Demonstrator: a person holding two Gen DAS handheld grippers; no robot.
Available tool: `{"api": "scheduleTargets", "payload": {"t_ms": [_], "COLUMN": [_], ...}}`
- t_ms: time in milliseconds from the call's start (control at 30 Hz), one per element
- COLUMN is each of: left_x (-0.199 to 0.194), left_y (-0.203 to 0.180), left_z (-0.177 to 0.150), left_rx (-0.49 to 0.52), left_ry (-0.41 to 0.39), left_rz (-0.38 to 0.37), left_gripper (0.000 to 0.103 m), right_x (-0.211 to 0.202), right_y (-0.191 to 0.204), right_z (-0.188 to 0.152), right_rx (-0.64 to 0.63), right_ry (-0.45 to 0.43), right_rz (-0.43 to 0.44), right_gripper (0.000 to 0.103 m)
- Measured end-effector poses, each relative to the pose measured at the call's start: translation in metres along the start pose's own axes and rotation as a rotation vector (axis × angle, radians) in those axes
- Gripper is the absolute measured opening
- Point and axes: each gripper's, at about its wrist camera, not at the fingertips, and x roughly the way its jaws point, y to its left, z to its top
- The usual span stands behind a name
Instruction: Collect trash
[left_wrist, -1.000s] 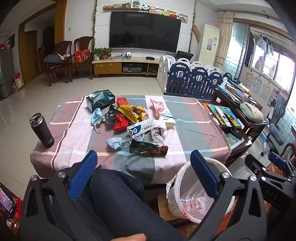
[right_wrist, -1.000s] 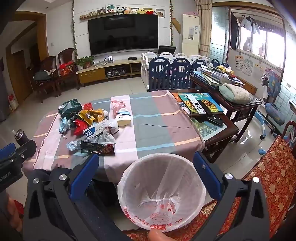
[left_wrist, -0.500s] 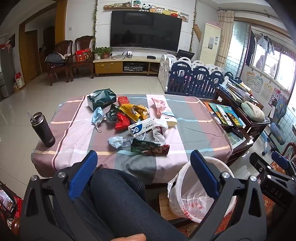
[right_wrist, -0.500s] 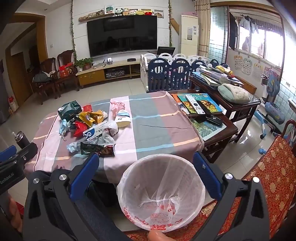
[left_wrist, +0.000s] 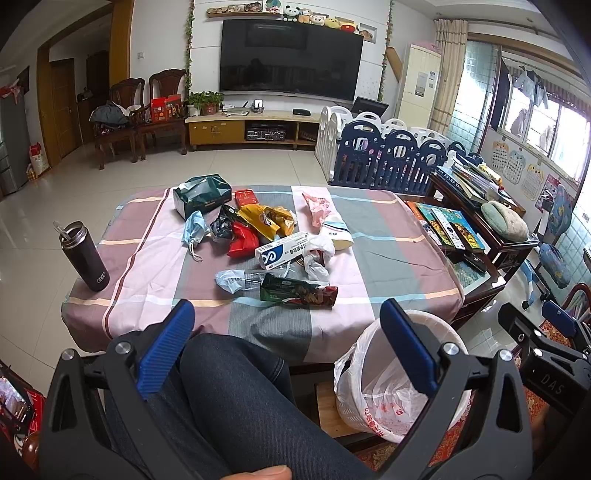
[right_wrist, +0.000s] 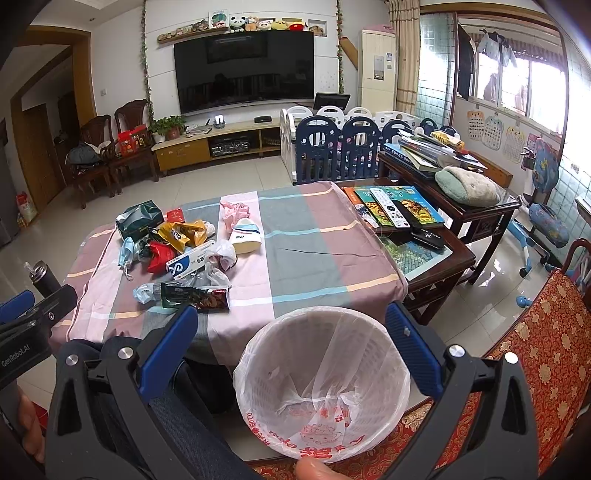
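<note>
Trash (left_wrist: 273, 243) lies in a loose heap on the left half of a tabletop (left_wrist: 388, 236) covered with a striped pink and grey cloth: crumpled wrappers, a blue face mask (left_wrist: 192, 230), a white and blue carton (left_wrist: 282, 250), thin plastic bags, and, nearest the person, a dark green snack packet (left_wrist: 298, 291) lying flat close to the front edge. All of it looks very light and mostly soft or crinkly, so it should lift with almost no effort but may slide or crumple when pinched; the glossy packet is likely slippery and is probably best taken across its short width near one end, while the carton is stiffer and offers flat sides to squeeze. The left claw (left_wrist: 286, 341) is wide open and holds nothing, hanging low over the person's denim-clad knee, with the heap ahead of it and above its level, the green packet being the closest piece and set between its two blue fingers in the left wrist view. The right claw (right_wrist: 290, 345) is likewise spread open and empty, hovering above a white bin (right_wrist: 321, 384) lined with a plastic bag, which stands on the floor just beside the tabletop's front right; seen from the right wrist, the heap is ahead and off to the left, well apart from this claw. A dark tumbler (left_wrist: 85, 256) stands alone at the left edge and does not look like rubbish.
</note>
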Motion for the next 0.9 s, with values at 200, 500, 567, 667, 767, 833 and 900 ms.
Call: {"api": "scheduleTargets", "payload": {"t_ms": [200, 500, 567, 667, 767, 833, 900], "left_x": [0.001, 0.005, 0.005, 0.008, 0.008, 0.008, 0.009], "left_y": [0.004, 0.006, 0.006, 0.006, 0.006, 0.006, 0.006], "left_z": [-0.005, -0.011, -0.009, -0.020, -0.016, -0.019, -0.019], "left_rx": [-0.001, -0.001, -0.002, -0.004, -0.003, -0.002, -0.003], "left_ry": [0.000, 0.004, 0.005, 0.005, 0.006, 0.007, 0.008], "left_rz": [0.000, -0.001, -0.001, 0.000, -0.002, -0.001, -0.002], "left_gripper": [0.100, 0.100, 0.100, 0.100, 0.100, 0.100, 0.100], "right_x": [0.000, 0.003, 0.004, 0.004, 0.005, 0.005, 0.005], "right_y": [-0.001, 0.000, 0.000, 0.000, -0.001, -0.001, -0.002], "right_z": [0.000, -0.006, -0.007, -0.007, -0.007, -0.007, -0.007], "right_rx": [0.003, 0.008, 0.013, 0.012, 0.016, 0.015, 0.014], "right_ry": [0.001, 0.006, 0.013, 0.012, 0.012, 0.013, 0.014], "right_rz": [0.001, 0.003, 0.008, 0.008, 0.008, 0.008, 0.009], "right_gripper": [0.100, 0.100, 0.100, 0.100, 0.100, 0.100, 0.100]}}
